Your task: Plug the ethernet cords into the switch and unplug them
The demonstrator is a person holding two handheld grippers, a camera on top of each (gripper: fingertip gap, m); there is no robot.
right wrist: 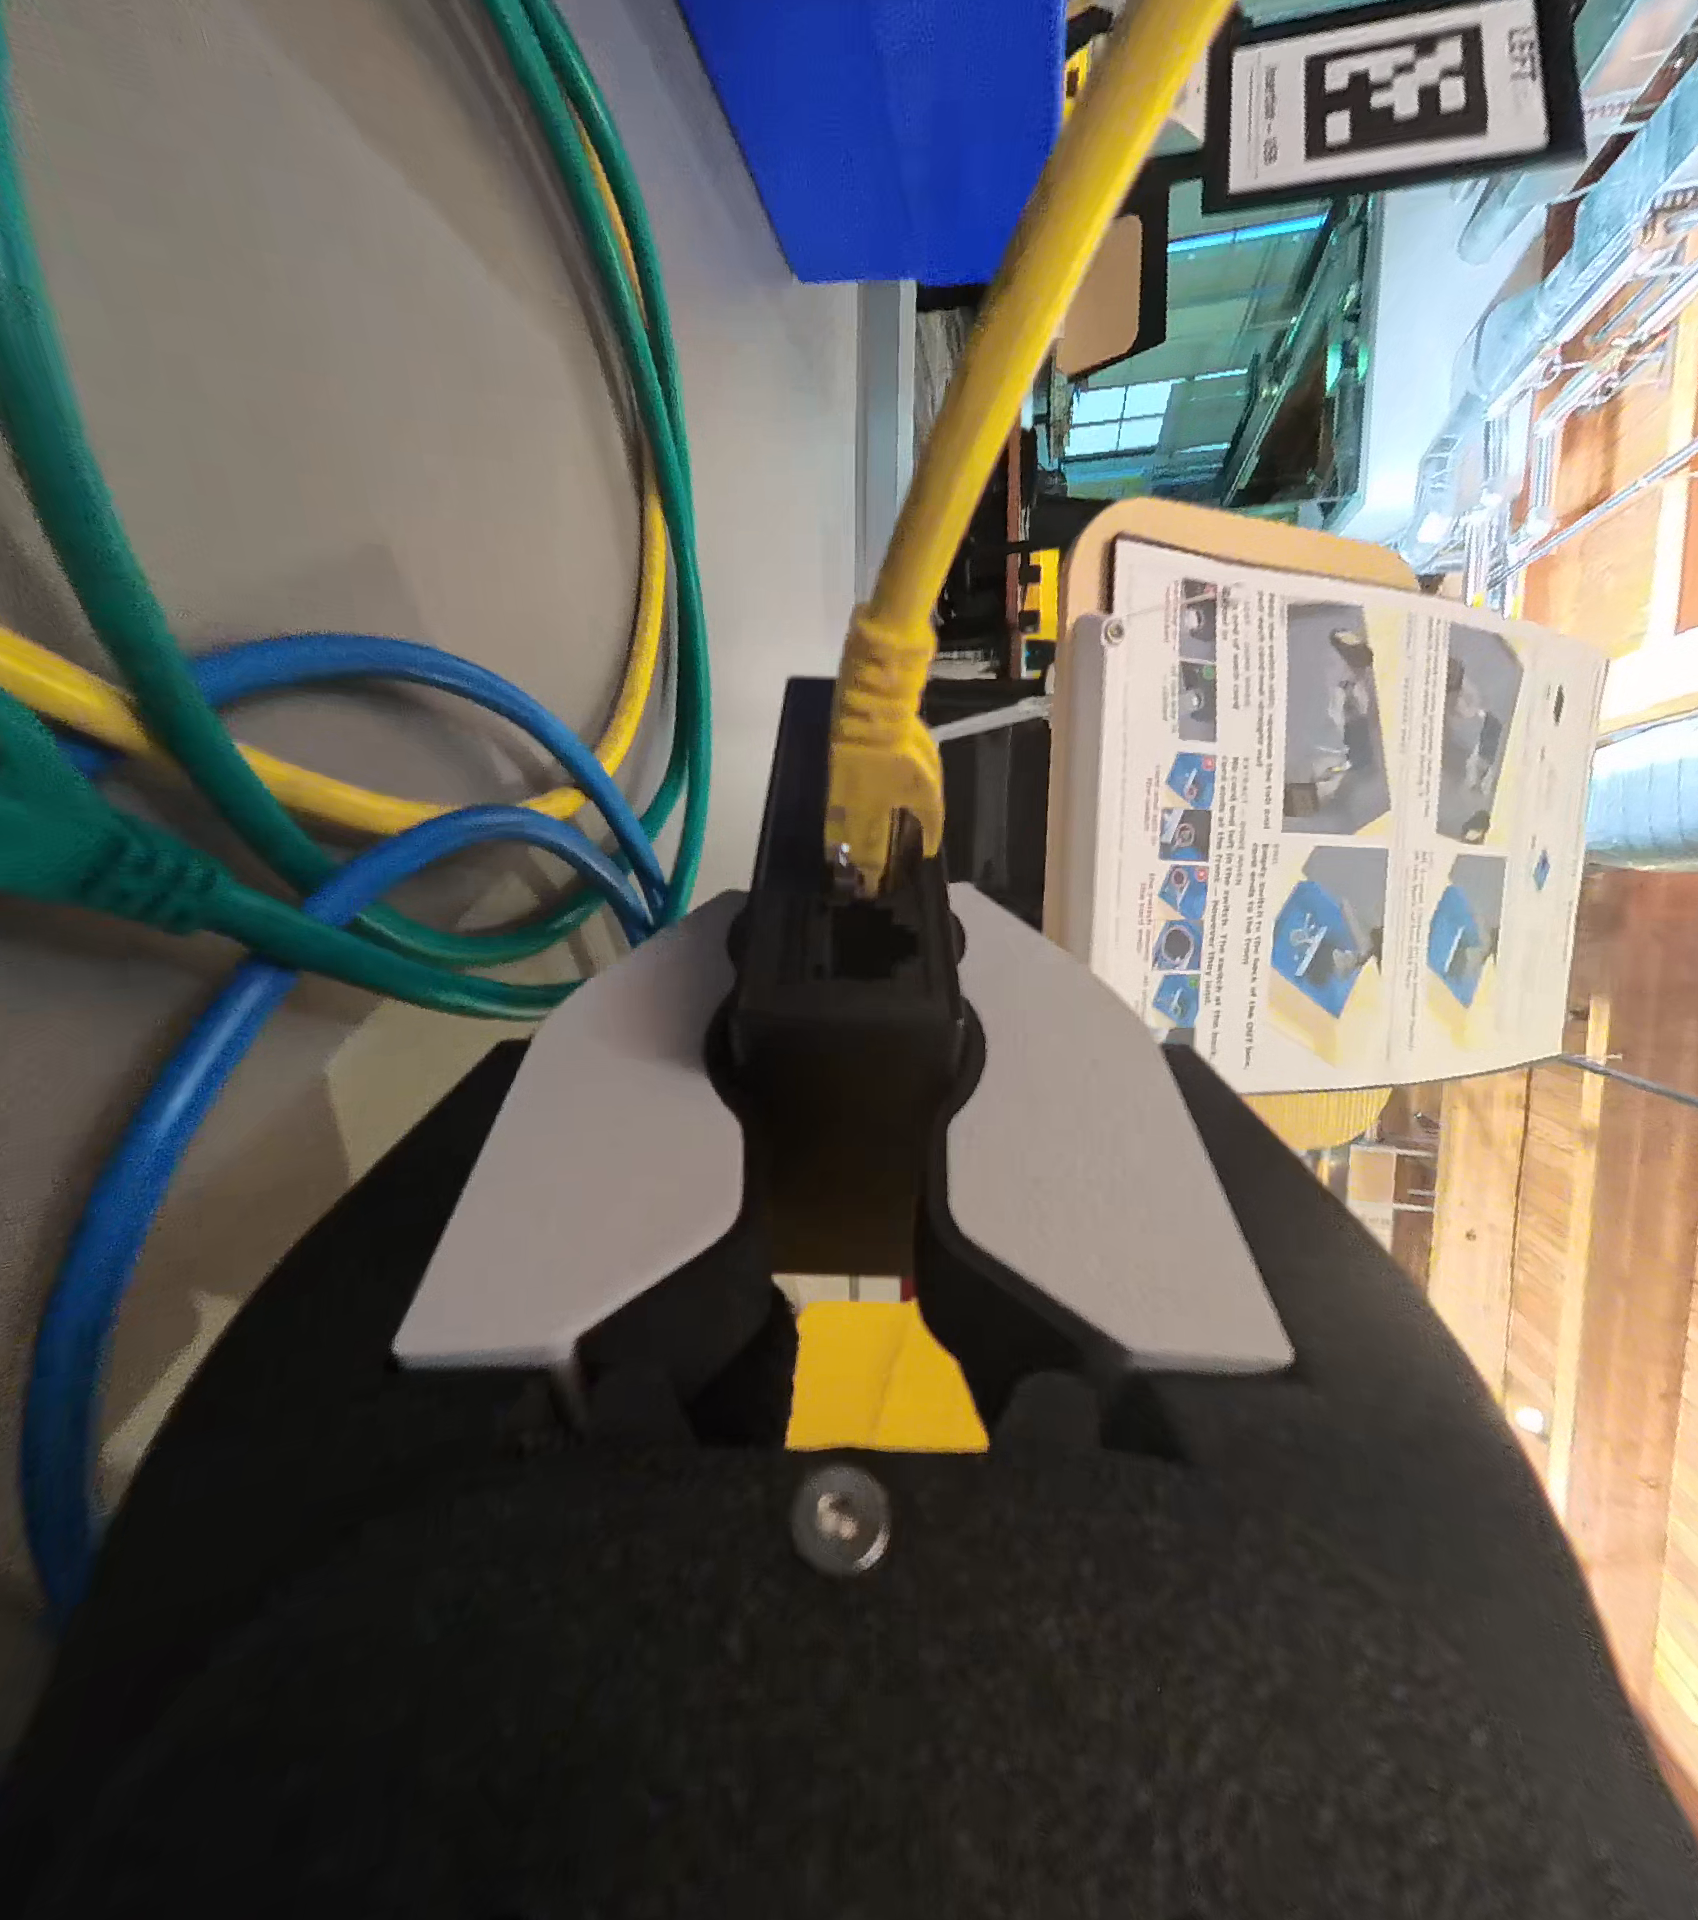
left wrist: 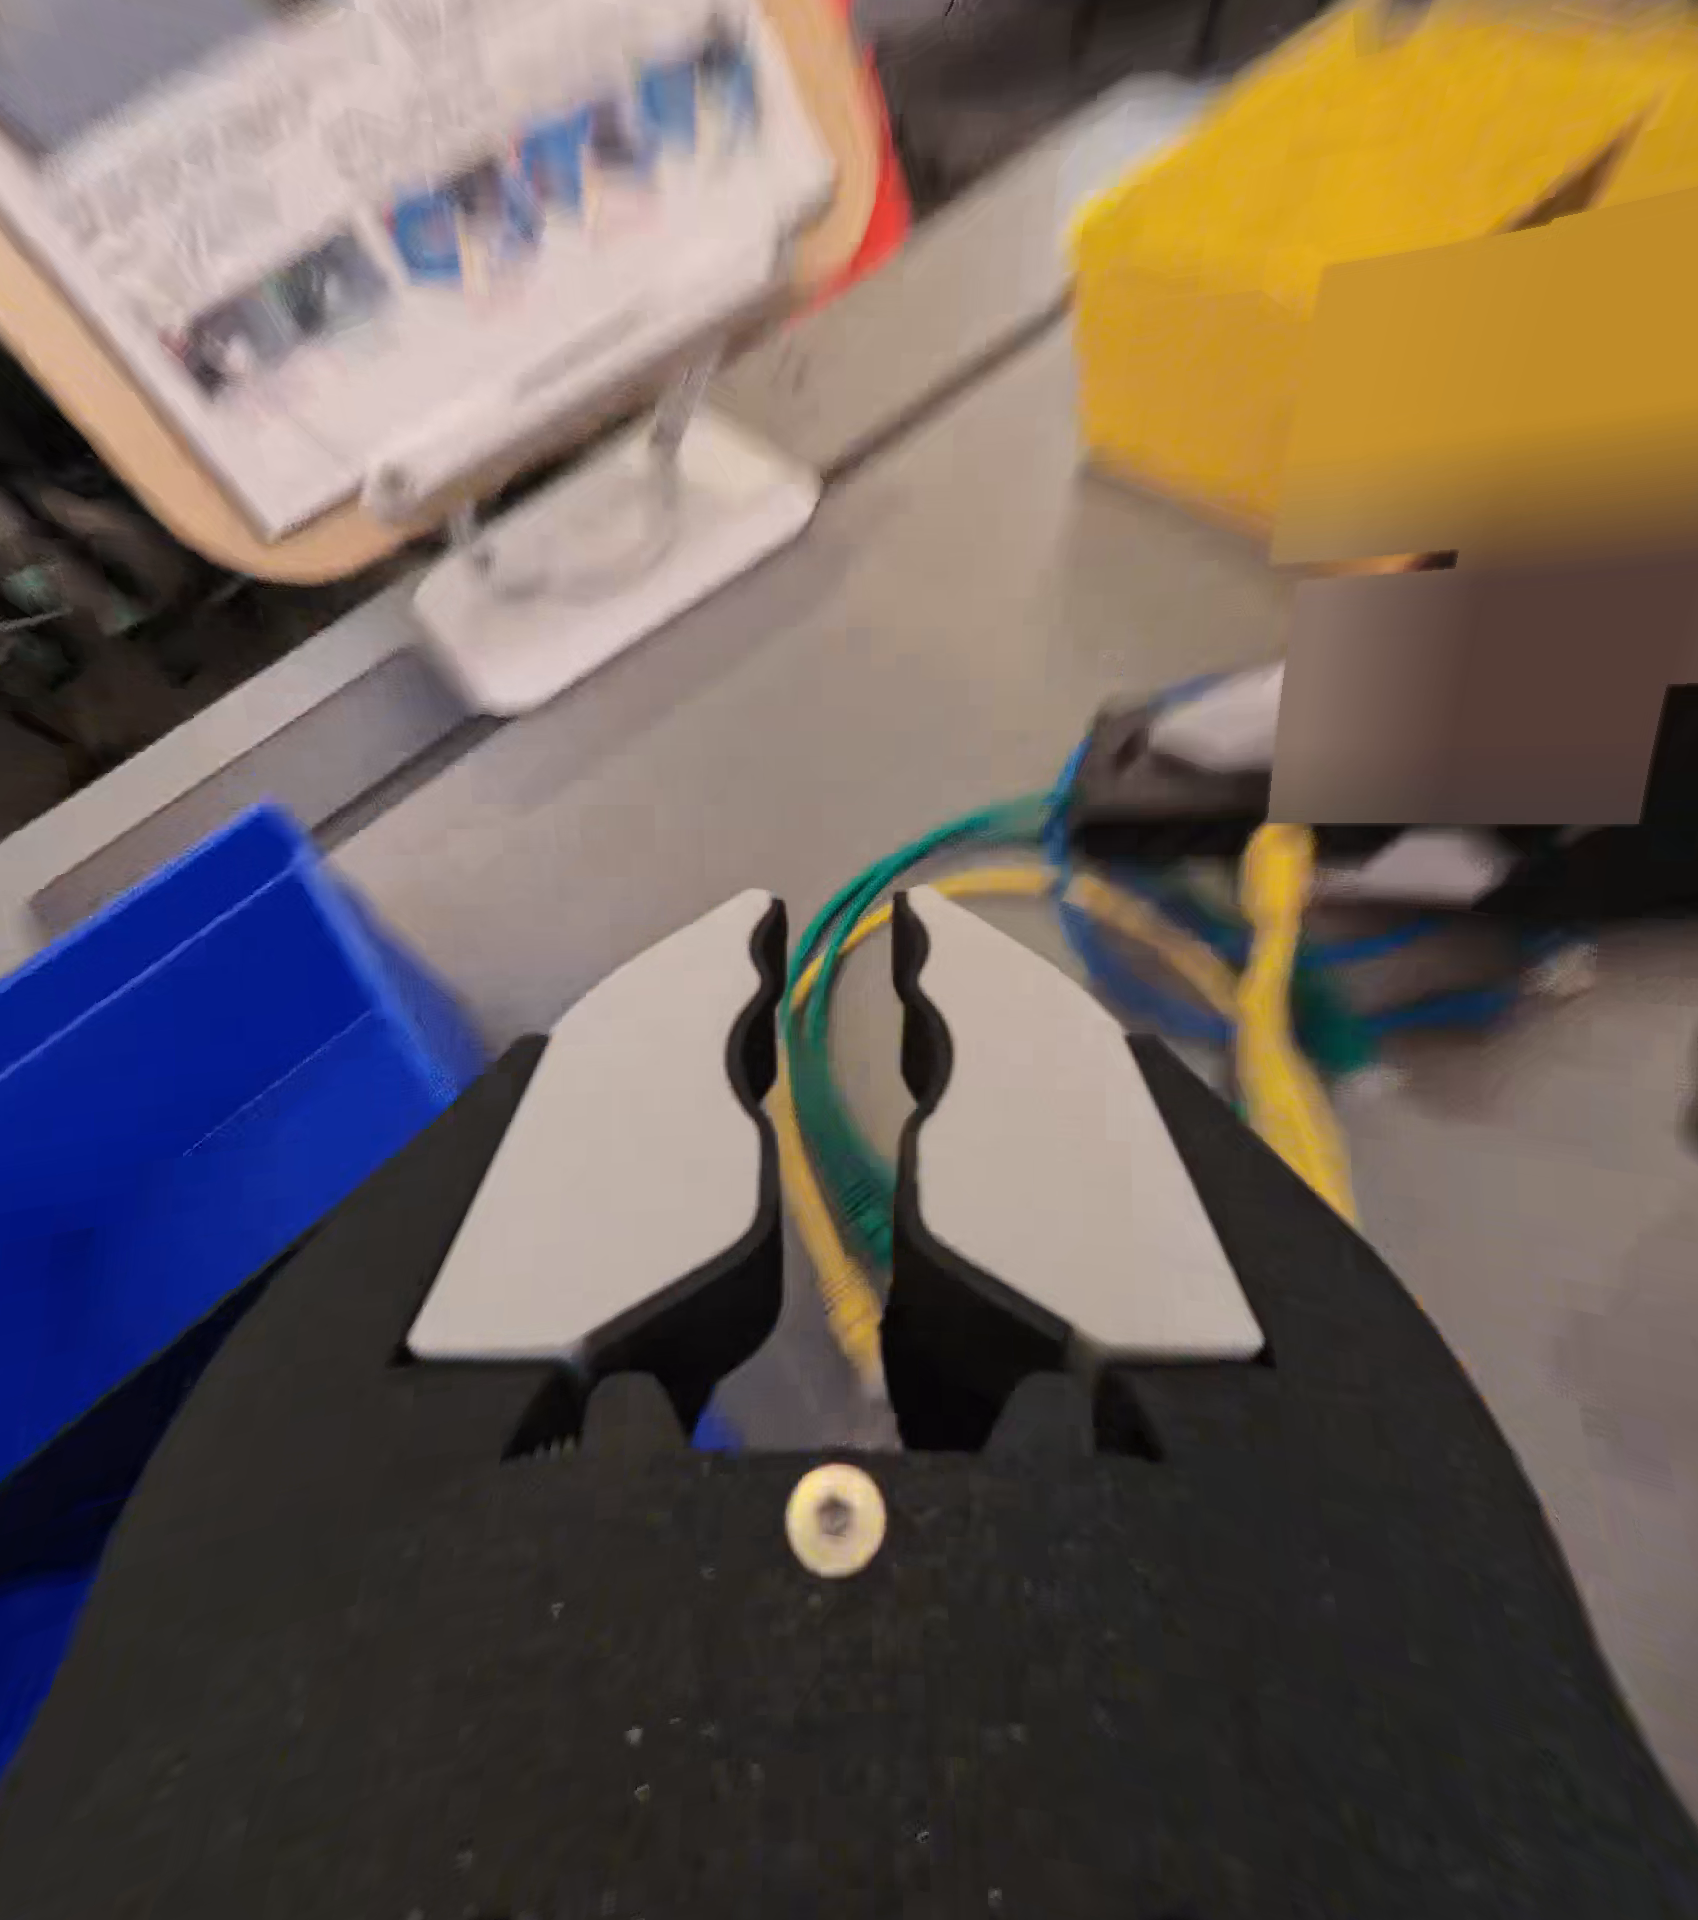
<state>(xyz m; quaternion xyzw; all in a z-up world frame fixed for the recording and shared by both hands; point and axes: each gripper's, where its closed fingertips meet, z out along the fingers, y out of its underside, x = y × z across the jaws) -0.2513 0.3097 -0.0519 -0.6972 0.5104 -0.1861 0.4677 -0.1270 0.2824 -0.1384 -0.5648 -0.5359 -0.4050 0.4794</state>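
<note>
While your right gripper (right wrist: 850, 971) is clamped on the black switch (right wrist: 850, 997), its grey fingers (right wrist: 616, 1122) press the narrow body from both sides, and the whole view is rolled a quarter turn, so the table (right wrist: 305, 364) stands as a wall on the left. One yellow cord (right wrist: 990, 416) arches down from the top and its plug (right wrist: 881, 769) sits at a port on the switch's face, tilted; whether it is fully seated cannot be told. An open port shows just below it, between your fingers. Beside the switch, green cords (right wrist: 128, 582), blue cords (right wrist: 159, 1091) and another yellow one lie tangled on the table, with a blue bin (right wrist: 886, 135) beyond and an instruction sheet (right wrist: 1344, 831) on a stand to the right. Your left gripper (left wrist: 837, 914) hangs above the table with its jaws a narrow gap apart, holding nothing; through the gap you see a green plug (left wrist: 860, 1195) and a yellow plug (left wrist: 850, 1320) lying loose below. A yellow bin (left wrist: 1344, 260) stands farther off, though that view is smeared with blur.
</note>
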